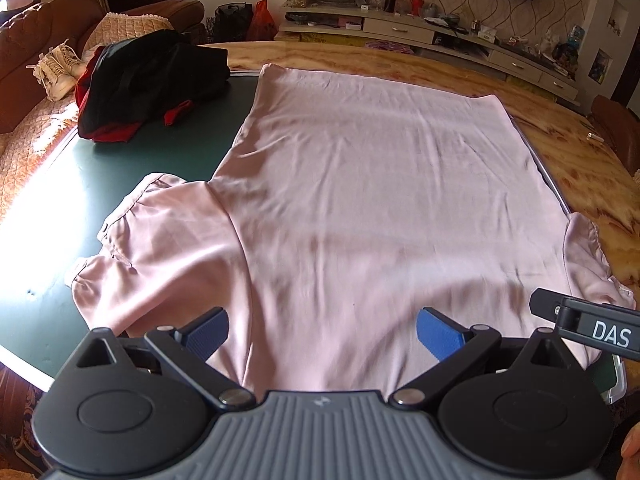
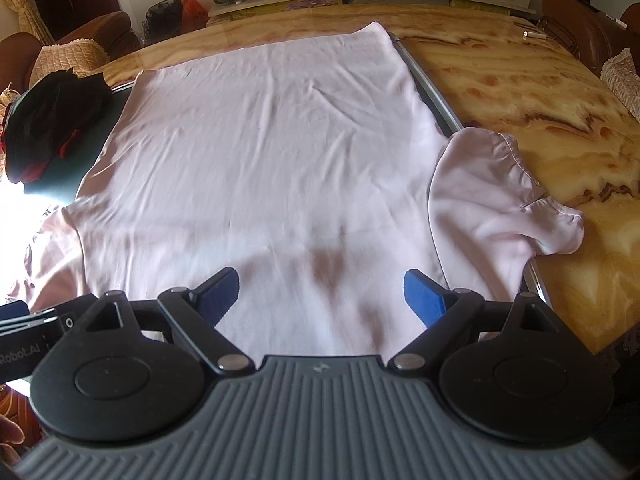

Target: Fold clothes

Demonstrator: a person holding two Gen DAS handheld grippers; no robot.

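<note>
A pale pink short-sleeved top point(image 1: 360, 184) lies spread flat on a dark green mat point(image 1: 132, 160), hem at the far end, sleeves out to each side. It also fills the right wrist view point(image 2: 264, 148). My left gripper point(image 1: 322, 330) is open and empty just above the near edge of the top, between the sleeves. My right gripper point(image 2: 320, 290) is open and empty over the same near edge, closer to the right sleeve point(image 2: 508, 192). The left sleeve point(image 1: 148, 244) lies bunched on the mat.
A black and red garment point(image 1: 148, 80) is heaped at the mat's far left; it also shows in the right wrist view point(image 2: 48, 120). The mat sits on a marble-patterned table point(image 2: 520, 80). Sofas and a cabinet stand beyond.
</note>
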